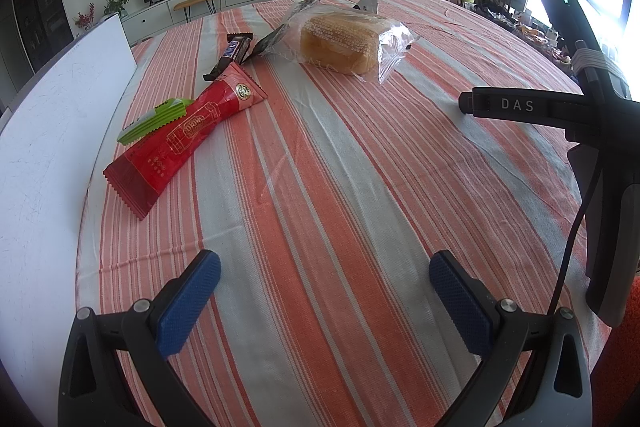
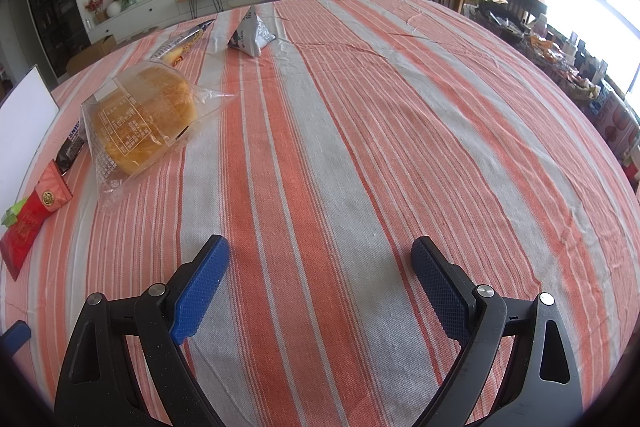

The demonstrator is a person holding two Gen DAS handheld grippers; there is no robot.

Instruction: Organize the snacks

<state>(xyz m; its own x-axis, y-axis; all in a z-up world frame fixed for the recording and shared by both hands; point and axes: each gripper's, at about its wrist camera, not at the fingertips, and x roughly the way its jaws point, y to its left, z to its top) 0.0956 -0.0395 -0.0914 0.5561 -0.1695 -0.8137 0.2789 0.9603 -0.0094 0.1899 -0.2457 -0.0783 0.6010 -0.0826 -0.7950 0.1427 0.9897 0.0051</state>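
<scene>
Snacks lie on a striped tablecloth [image 1: 340,187]. A red packet [image 1: 180,135] lies at the left with a green packet [image 1: 154,119] beside it and a dark Snickers bar [image 1: 232,55] behind. A bagged bread loaf [image 1: 344,43] sits farther back. In the right wrist view the bread [image 2: 144,115], a triangular grey pouch [image 2: 250,35], a long clear packet [image 2: 180,45] and the red packet [image 2: 32,215] lie at the left. My left gripper [image 1: 324,275] and right gripper [image 2: 320,259] are open and empty above bare cloth.
A white board [image 1: 52,131] lies along the table's left side. The right hand-held gripper body [image 1: 592,131] stands at the right of the left wrist view. Behind the table are a TV, an orange chair and a cluttered side table.
</scene>
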